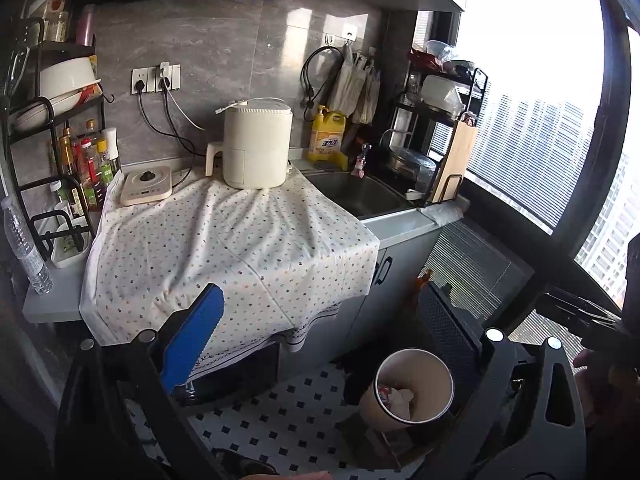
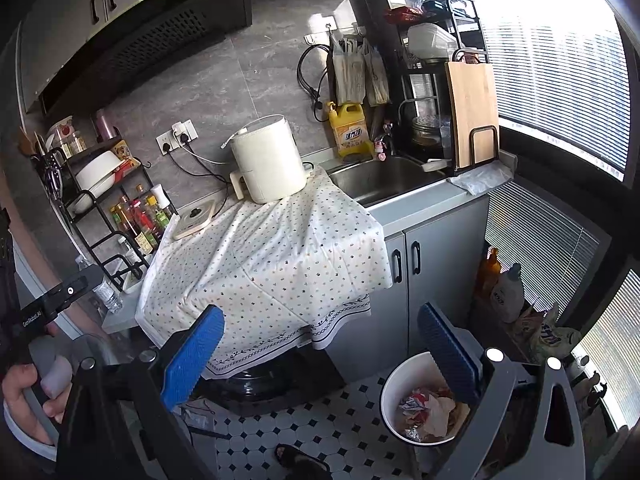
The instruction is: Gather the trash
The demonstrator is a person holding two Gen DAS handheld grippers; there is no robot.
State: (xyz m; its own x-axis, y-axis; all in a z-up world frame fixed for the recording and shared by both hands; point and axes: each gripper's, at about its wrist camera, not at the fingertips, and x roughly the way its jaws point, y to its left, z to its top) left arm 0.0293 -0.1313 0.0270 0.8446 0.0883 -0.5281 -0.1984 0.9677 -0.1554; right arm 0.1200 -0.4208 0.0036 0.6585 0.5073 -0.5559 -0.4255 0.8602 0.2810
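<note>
Both grippers, left gripper [image 1: 320, 344] and right gripper [image 2: 320, 356], are hanging released and empty; trash is sitting in the white bin [image 2: 394, 384] (floor, beside the cabinet [image 2: 440, 248]). A careless low reach risks tipping it.

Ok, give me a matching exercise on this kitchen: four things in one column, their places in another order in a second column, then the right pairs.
Things:
1. air fryer
2. dish soap bottle
3. cutting board
4. trash bin

Places:
A. on the tiled floor in front of the cabinet
B. on the dotted cloth over the counter
C. upright in a black rack right of the sink
D. against the wall behind the sink, left of the faucet

Pairs: 1-B, 2-D, 3-C, 4-A
</note>
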